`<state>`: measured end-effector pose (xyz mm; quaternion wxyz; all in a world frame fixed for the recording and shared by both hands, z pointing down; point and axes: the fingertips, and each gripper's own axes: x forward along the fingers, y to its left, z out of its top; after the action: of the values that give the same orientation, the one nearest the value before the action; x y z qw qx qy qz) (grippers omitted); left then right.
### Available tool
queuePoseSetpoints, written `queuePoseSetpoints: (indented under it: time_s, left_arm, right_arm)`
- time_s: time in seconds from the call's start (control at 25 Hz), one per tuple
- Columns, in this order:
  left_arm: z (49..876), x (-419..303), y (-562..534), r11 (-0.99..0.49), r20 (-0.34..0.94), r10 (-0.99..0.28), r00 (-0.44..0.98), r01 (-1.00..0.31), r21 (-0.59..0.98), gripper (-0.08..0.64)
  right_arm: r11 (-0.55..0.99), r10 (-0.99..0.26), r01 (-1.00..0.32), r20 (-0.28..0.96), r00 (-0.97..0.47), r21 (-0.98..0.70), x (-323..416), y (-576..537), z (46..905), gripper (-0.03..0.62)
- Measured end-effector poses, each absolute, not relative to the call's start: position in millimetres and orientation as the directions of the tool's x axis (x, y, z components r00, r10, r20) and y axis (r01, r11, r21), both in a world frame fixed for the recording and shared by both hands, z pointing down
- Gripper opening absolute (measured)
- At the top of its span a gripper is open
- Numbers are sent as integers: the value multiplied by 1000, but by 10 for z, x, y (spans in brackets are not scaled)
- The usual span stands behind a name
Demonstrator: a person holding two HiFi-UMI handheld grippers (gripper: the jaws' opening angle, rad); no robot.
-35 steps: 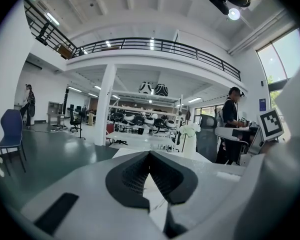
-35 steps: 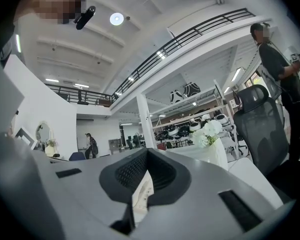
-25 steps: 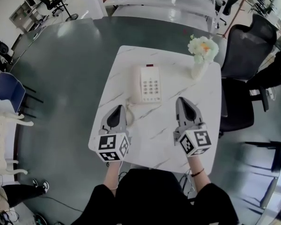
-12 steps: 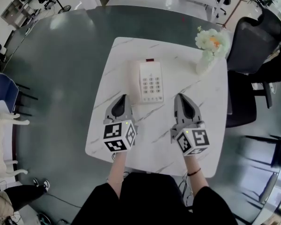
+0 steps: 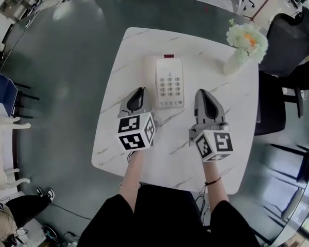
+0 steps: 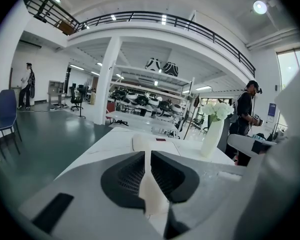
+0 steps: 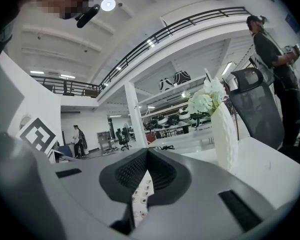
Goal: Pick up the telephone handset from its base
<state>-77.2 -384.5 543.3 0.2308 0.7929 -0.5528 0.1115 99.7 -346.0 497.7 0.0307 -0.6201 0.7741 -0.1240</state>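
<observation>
Looking down on a glossy white tabletop (image 5: pixel 139 55) veined like marble, with a dark floor (image 5: pixel 67 60) around it shining smooth enough to be mirroring the lights. Showing a telephone (image 5: pixel 170 83) in smooth cream plastic and a white vase (image 5: pixel 233 66) looking matt. Also showing the right gripper (image 5: pixel 202 92) in matt grey plastic, with ribbed black pads (image 7: pixel 130 173).

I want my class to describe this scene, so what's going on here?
A person holds a gripper in each hand over a white marble table that carries a telephone and a vase of flowers. The left gripper points at the handset, which lies on its base, untouched. Its jaws have just been opening and stand a sliver apart with nothing between them. The right gripper hovers to the right of the telephone, jaws shut and empty.
</observation>
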Motion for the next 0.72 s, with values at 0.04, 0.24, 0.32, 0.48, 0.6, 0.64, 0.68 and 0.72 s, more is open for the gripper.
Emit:
queuePoseSetpoints:
  time_s: [0.04,0.24,0.32,0.48,0.6,0.64,0.68,0.72]
  left_arm:
    - [5462,-765,-3877,-279,439,-822,363,-928,245,30]
    - [5582,-693,-4034,-274,465,-805,368,-927,258,95]
    - [5638,-660,-4090,-273,478,-797,369,-926,259,128]
    - [5785,-611,-4166,-262,516,-774,365,-928,265,192]
    - [5902,-573,-4206,-259,547,-753,367,-928,267,235]
    - [5937,-560,-4218,-260,555,-745,368,-928,267,247]
    - [5964,-549,-4232,-260,562,-741,368,-928,266,252]
    - [5984,-540,-4247,-259,567,-738,367,-929,264,253]
  right_arm:
    - [201,-967,-952,106,-230,-230,989,-3485,4988,-8]
    - [193,-967,-951,118,-226,-242,996,-3570,5073,-8]
    - [189,-967,-950,123,-224,-247,1002,-3588,5108,-8]
    - [181,-967,-950,131,-219,-254,1031,-3604,5153,-8]
    - [173,-967,-950,136,-213,-260,1060,-3608,5180,-8]
    - [171,-968,-950,138,-212,-262,1067,-3610,5191,-8]
    - [169,-968,-950,139,-211,-263,1073,-3611,5202,-8]
    - [168,-968,-950,140,-210,-265,1078,-3612,5214,-8]
